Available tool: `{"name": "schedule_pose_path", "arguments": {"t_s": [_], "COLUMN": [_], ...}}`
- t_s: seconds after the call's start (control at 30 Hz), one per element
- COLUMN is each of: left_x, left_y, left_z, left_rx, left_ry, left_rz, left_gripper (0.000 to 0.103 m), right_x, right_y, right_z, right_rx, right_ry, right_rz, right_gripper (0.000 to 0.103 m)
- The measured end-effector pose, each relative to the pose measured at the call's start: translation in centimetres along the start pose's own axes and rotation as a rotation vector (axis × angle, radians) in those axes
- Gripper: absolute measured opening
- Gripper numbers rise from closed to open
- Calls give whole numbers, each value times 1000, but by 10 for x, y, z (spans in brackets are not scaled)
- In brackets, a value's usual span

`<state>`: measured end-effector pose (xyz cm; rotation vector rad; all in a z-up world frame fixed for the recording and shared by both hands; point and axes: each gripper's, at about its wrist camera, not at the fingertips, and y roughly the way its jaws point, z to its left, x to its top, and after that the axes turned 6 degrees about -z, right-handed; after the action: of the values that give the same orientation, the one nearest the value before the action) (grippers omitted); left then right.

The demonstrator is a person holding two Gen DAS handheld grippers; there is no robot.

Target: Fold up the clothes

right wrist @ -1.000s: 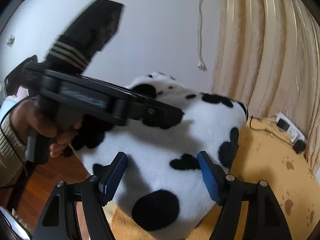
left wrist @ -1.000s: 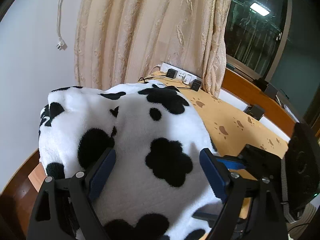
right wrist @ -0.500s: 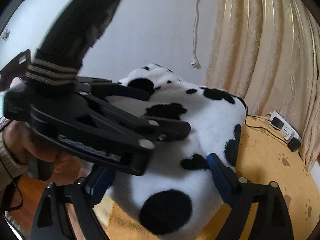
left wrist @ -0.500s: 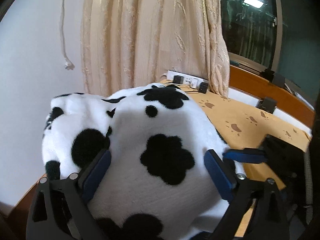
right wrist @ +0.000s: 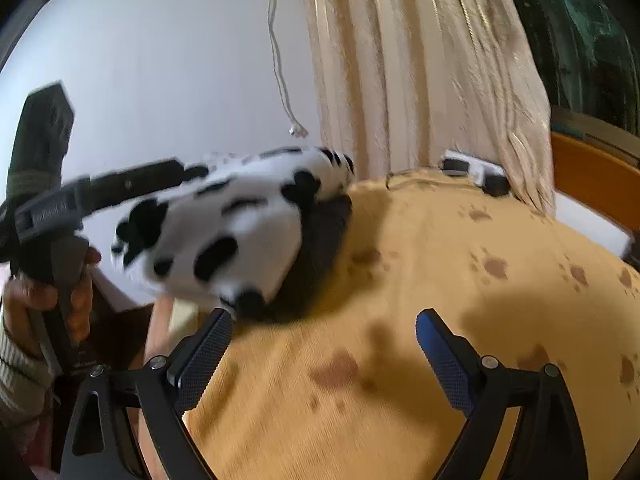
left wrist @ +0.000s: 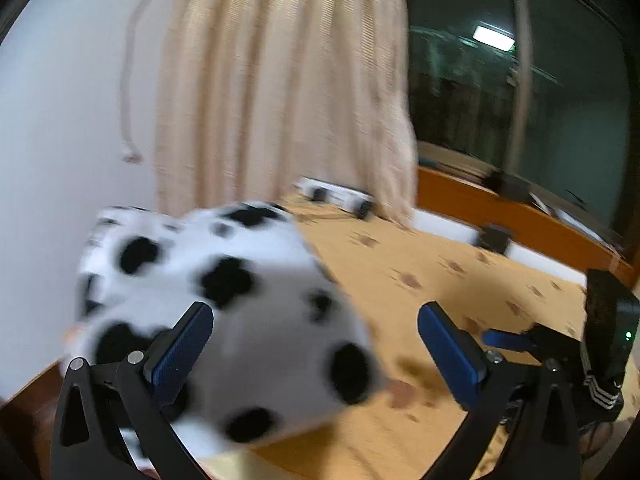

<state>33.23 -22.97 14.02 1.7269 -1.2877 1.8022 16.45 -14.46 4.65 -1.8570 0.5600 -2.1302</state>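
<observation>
A fluffy white garment with black cow spots (left wrist: 240,312) lies bunched at the left end of the tan paw-print cloth (left wrist: 420,280). It also shows in the right wrist view (right wrist: 232,232), blurred. My left gripper (left wrist: 316,344) is open, with the garment's near edge between and below its blue pads (left wrist: 184,344). My right gripper (right wrist: 324,352) is open and empty over bare cloth (right wrist: 400,300), just right of the garment. The left gripper body (right wrist: 60,208) and the hand holding it show at the left of the right wrist view.
A beige curtain (left wrist: 280,92) hangs behind the table beside a white wall. A white power strip with black plugs (left wrist: 336,196) lies at the far edge. A dark window (left wrist: 520,80) and a wooden ledge (left wrist: 520,208) are at the right.
Both grippers have pulled back and to the right, off the garment. The right gripper was over the garment and is now over bare cloth. The views are motion-blurred.
</observation>
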Motion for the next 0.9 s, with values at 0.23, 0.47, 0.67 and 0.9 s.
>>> {"name": "schedule_pose_path", "arguments": {"t_s": [0.23, 0.47, 0.67, 0.9], "left_x": [-35, -56, -47, -27], "left_y": [34, 23, -13, -34], "left_z": [-48, -64, -38, -9], "left_rx": [-22, 53, 129, 366], "left_ry": [101, 168, 50, -15], "left_rz": [159, 175, 63, -26], "left_gripper": [103, 103, 103, 103], "right_x": [-33, -62, -65, -32], "right_y": [-28, -47, -60, -65], "right_z": [-22, -43, -35, 11], "right_rx": [-25, 34, 48, 68], "right_ry": [-3, 3, -65, -149], "right_rz": [51, 176, 164, 87], "right_gripper": [95, 95, 95, 102]}}
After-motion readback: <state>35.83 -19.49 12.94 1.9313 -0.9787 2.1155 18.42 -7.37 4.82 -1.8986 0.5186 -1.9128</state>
